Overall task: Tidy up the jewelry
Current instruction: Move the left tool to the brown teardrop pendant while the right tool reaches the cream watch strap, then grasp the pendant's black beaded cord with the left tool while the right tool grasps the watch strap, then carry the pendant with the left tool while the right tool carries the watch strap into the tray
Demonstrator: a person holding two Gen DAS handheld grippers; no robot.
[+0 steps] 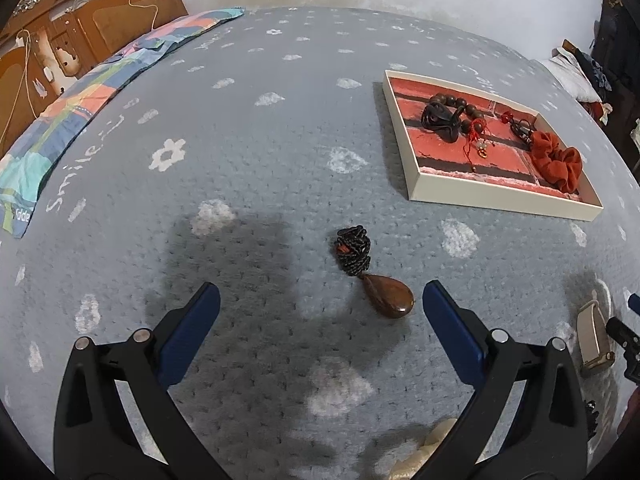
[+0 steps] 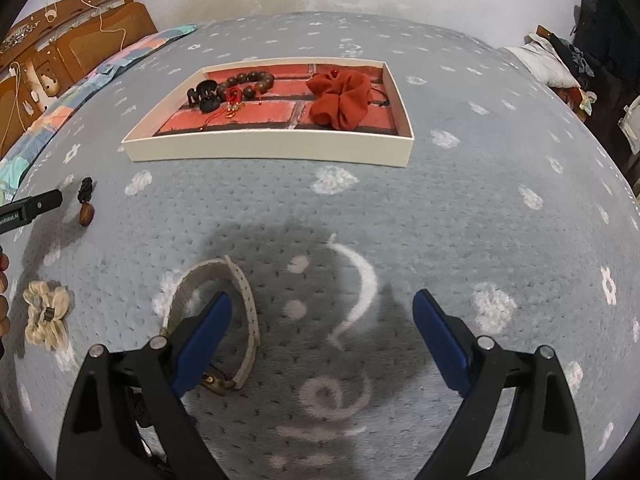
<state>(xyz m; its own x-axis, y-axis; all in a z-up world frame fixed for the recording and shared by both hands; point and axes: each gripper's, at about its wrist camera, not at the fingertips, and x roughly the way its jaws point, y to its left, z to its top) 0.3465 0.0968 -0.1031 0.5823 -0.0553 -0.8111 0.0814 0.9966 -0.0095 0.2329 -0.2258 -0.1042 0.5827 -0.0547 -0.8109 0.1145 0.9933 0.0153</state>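
Note:
A brown teardrop pendant [image 1: 390, 295] on a bunched black cord [image 1: 354, 250] lies on the grey blanket, just ahead of my open left gripper [image 1: 320, 300] and nearer its right finger. The same pendant [image 2: 86, 214] shows far left in the right wrist view. A beige watch [image 2: 224, 320] lies looped under the left finger of my open right gripper [image 2: 322, 308]; nothing sits between its pads. The white tray [image 1: 496, 200], with a red brick-pattern floor, holds a wooden bead bracelet [image 1: 460, 110], a dark clip, red charms and a red scrunchie [image 1: 558, 164]. The tray [image 2: 264, 150] is straight ahead in the right wrist view.
A cream fabric flower clip [image 2: 44, 316] lies at the left, beside a person's fingers [image 2: 3, 280]. A patchwork pillow [image 1: 60, 120] and a wooden headboard [image 1: 80, 20] are at the far left. Clothes and a pillow [image 2: 548, 66] lie at the far right bed edge.

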